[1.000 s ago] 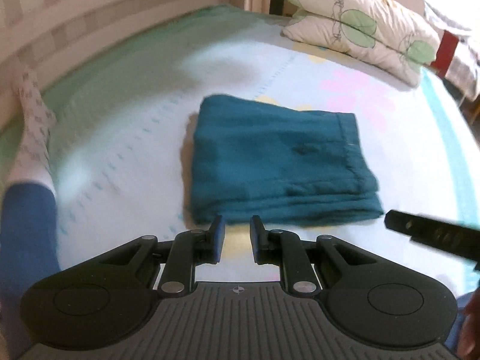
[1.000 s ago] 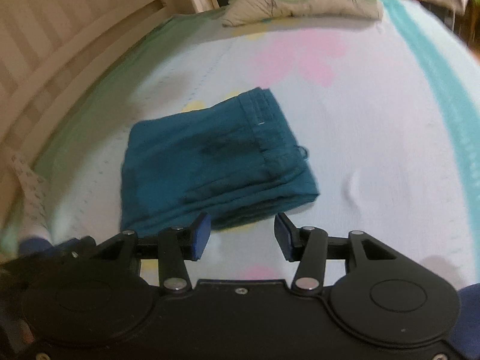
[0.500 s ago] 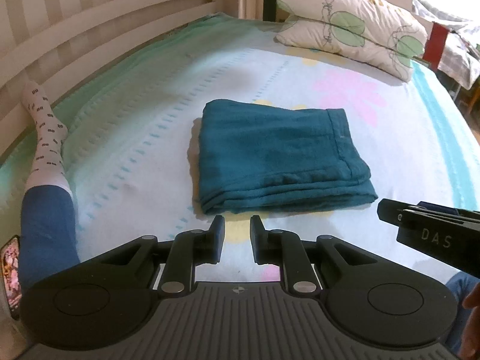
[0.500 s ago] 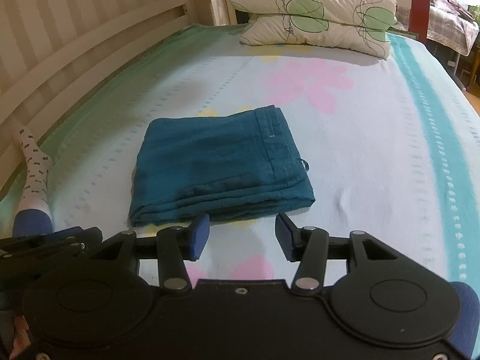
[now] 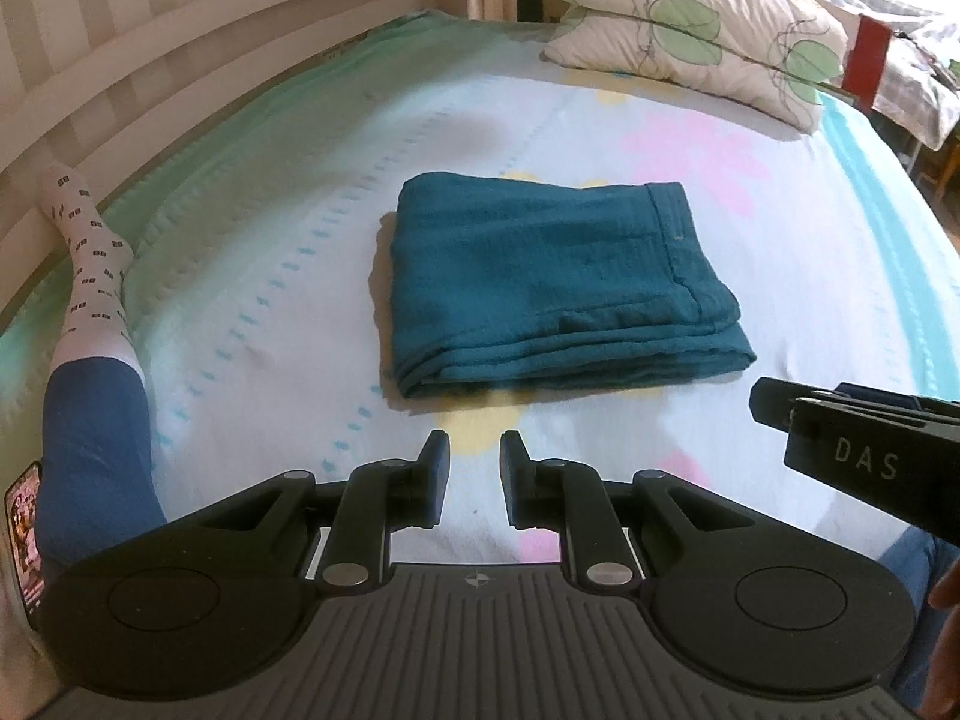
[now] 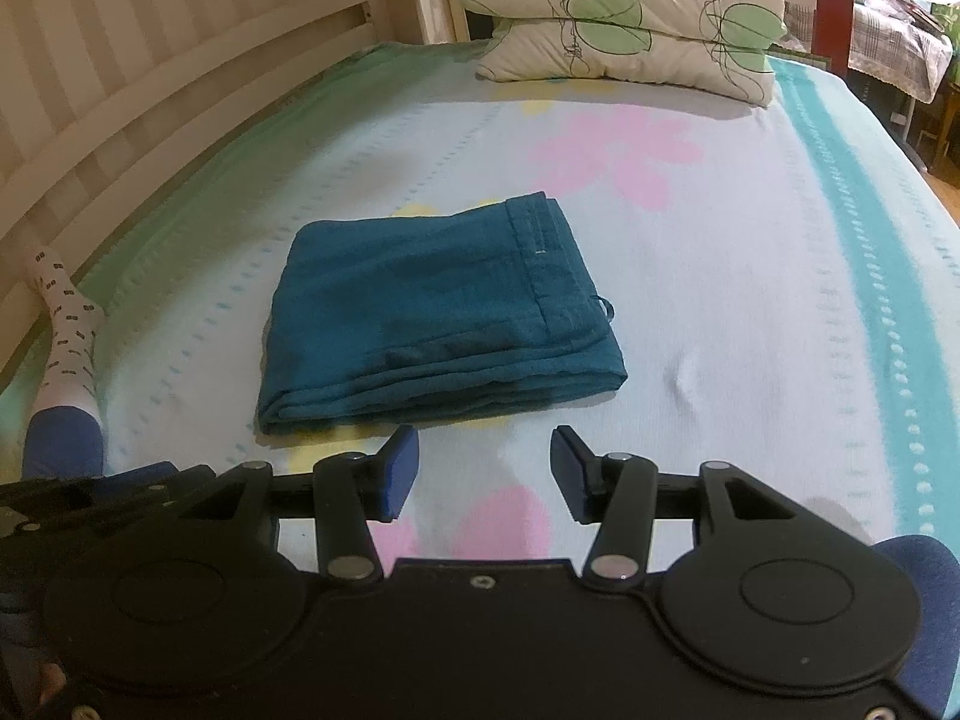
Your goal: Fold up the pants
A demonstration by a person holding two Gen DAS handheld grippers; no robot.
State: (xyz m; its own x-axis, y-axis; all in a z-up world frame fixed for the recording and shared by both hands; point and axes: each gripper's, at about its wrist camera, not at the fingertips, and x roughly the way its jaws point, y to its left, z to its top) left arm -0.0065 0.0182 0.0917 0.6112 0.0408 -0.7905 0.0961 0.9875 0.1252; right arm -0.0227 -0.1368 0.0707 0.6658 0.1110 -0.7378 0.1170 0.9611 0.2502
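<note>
Lying just ahead of both grippers, the pants (image 5: 558, 282) sit on the bed (image 5: 810, 276) as a compact teal rectangle, several layers deep, stacked fold edges facing the grippers.

- Left gripper (image 5: 474, 477): jaws narrowly parted, nothing between them, clear of the cloth. Pants ahead of its tips and slightly to its right.
- Right gripper (image 6: 483, 471): jaws standing wide, empty, also short of the cloth. Pants ahead and a little to its left.
- Waistband seam runs along the bundle's right side; a small loop pokes out there in the right wrist view.

Handling, as judged: light, soft woven fabric, limp, no stiffness of its own. Layers would likely slide over one another and sag or fan apart if lifted by one corner. Not fragile, not slippery against the textured bed cover.

Where to take hold: the near edge, where all layers meet, one gripper toward each near corner, pinching the full thickness so no layer is left behind. The waistband side is thicker and should give the firmer bite. Folding looks about done; any further move is tidying or shifting the bundle.

Pillows (image 6: 624, 12) lie well beyond; a socked leg (image 5: 90, 276) rests off to the left gripper's left.
</note>
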